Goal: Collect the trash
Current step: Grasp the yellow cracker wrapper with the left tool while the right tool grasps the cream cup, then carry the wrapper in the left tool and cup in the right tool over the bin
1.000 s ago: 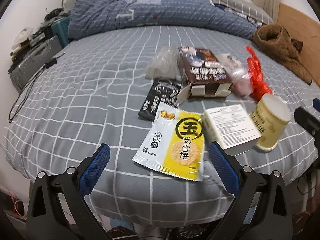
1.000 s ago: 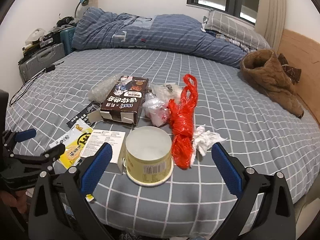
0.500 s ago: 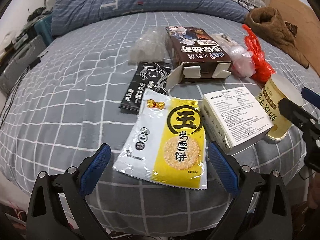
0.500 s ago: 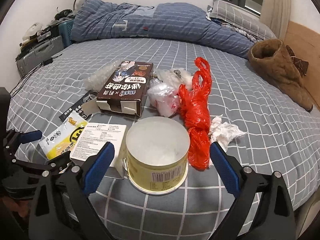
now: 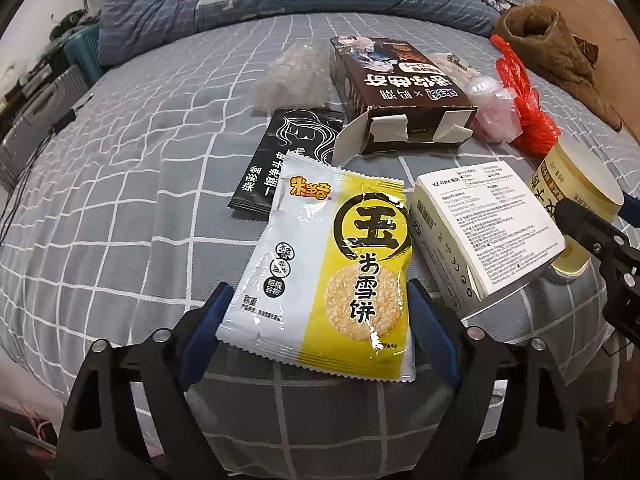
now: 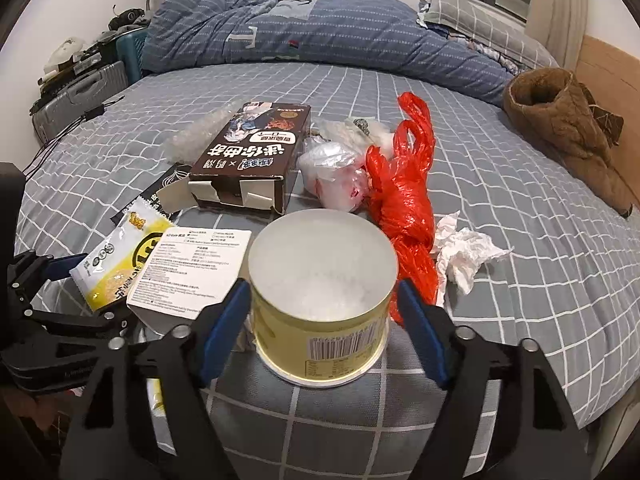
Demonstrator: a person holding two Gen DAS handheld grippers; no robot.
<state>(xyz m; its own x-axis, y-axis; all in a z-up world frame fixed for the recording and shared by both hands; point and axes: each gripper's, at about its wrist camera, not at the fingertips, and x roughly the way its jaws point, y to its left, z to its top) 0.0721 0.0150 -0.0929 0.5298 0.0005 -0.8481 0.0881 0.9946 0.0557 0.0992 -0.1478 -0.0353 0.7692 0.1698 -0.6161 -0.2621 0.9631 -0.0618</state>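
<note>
Left gripper [image 5: 318,336]: jaws apart, one blue pad at each side of the near end of the snack packet [image 5: 332,268]; contact cannot be confirmed.
Right gripper [image 6: 322,326]: jaws apart, straddling the yellow tub [image 6: 322,300]; pads just beside its wall.
Snack packet: flat on the bed [image 5: 120,200], overlapping a black sachet [image 5: 280,168].
White box [image 5: 484,228]: between packet and tub.
Brown carton [image 6: 256,156]: beyond the box, end flaps open.
Red bag [image 6: 404,196]: right of the tub, crumpled tissue [image 6: 464,256] beside it.

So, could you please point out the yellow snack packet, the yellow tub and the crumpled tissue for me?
yellow snack packet [image 5: 332,264]: left wrist view, middle of its printed front.
yellow tub [image 6: 320,320]: right wrist view, side wall below the rim.
crumpled tissue [image 6: 466,254]: right wrist view, centre of the wad.
</note>
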